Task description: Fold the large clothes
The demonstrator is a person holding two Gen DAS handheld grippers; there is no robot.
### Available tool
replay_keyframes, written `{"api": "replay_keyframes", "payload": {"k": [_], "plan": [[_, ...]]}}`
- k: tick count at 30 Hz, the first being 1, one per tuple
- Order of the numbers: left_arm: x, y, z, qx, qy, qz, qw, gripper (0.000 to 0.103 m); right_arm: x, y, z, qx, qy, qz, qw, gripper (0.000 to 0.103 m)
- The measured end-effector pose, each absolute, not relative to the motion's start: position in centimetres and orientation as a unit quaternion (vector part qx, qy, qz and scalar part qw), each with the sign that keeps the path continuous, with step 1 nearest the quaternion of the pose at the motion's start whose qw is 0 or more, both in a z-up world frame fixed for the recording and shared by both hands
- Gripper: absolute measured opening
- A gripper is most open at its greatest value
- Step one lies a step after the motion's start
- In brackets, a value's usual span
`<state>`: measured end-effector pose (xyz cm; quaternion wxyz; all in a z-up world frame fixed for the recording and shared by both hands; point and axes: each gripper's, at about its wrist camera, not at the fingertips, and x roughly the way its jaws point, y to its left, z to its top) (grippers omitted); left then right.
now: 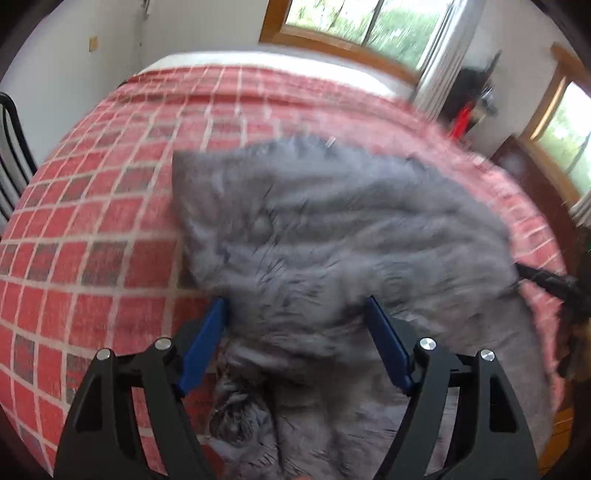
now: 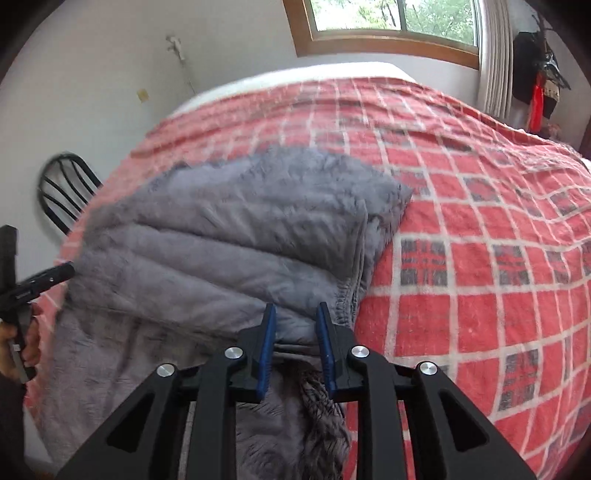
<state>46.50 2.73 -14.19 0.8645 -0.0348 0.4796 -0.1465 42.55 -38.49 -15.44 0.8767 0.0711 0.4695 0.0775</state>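
Note:
A large grey fleecy garment lies partly folded on the red checked bedspread. Its upper layer is doubled over, with a corner pointing to the far side. My left gripper hovers over the near part of the cloth. It is open, with its blue pads wide apart and fleece under the gap. In the right wrist view the same garment stretches to the left. My right gripper stands at its right folded edge. Its pads are a narrow gap apart, and the cloth edge shows between them without being pinched.
The bedspread covers the whole bed, and a white mattress edge shows at the far end. A black chair back stands to the bed's left. Windows and hanging dark clothes fill the back wall. A hand holds the other gripper's handle.

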Motion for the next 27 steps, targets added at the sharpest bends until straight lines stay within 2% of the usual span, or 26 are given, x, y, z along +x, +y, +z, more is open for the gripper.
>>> {"api": "replay_keyframes", "payload": {"k": [4, 7, 9, 11, 17, 24, 27], "plan": [[45.5, 3.9, -13.3, -0.057, 0.478, -0.146, 0.864, 0.075, 40.3, -38.3, -13.4, 0.065, 0.455, 0.086, 0.884, 0.025], [40.4, 5.7, -9.9, -0.043, 0.444, -0.154, 0.882, 0.076, 35.2, -38.5, -10.9, 0.058, 0.444, 0.113, 0.887, 0.029], [35.8, 7.3, -8.6, -0.045, 0.432, -0.16, 0.886, 0.081, 31.9, -38.9, -10.4, 0.068, 0.448, 0.129, 0.882, 0.043], [31.6, 8.3, -8.5, -0.041, 0.434, -0.164, 0.885, 0.083, 27.3, -39.7, -10.8, 0.096, 0.461, 0.148, 0.87, 0.046], [20.5, 9.8, -10.9, -0.033, 0.467, -0.185, 0.864, 0.083, 17.5, -40.9, -13.1, 0.128, 0.502, 0.167, 0.839, 0.047], [17.5, 11.3, -13.5, -0.084, 0.492, -0.196, 0.844, 0.083, 12.5, -43.7, -15.1, 0.193, 0.512, 0.155, 0.823, 0.047], [17.3, 10.9, -14.1, -0.075, 0.499, -0.198, 0.84, 0.083, 11.9, -44.1, -15.4, 0.193, 0.512, 0.147, 0.824, 0.047]]}}
